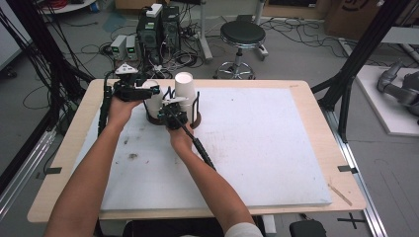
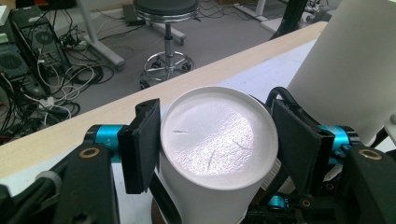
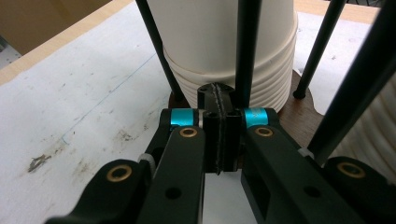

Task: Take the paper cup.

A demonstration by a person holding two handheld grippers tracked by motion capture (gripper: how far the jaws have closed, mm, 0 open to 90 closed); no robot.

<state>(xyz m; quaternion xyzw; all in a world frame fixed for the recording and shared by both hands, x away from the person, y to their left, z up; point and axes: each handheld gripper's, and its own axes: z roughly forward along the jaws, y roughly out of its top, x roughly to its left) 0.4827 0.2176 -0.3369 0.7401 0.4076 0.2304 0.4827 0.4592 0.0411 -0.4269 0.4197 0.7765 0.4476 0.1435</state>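
Observation:
A black-rod cup holder on a brown round base (image 1: 196,121) stands at the back left of the white board. It holds two stacks of upturned white paper cups. My left gripper (image 1: 148,92) (image 2: 215,140) is shut on the top cup of the shorter stack (image 1: 154,102) (image 2: 215,135), one pad on each side just below its upturned bottom. The taller stack (image 1: 184,86) (image 2: 350,70) (image 3: 224,46) stands to its right. My right gripper (image 1: 170,113) (image 3: 218,98) is shut with nothing between its pads, its tip low against the holder's base (image 3: 299,116) beside a rod (image 3: 247,46).
The white board (image 1: 257,148) covers most of the wooden table (image 1: 316,98), bare to the right and front, with a few dirt marks at the left. Beyond the far edge stand a stool (image 1: 242,34), computer towers (image 1: 158,27) and floor cables.

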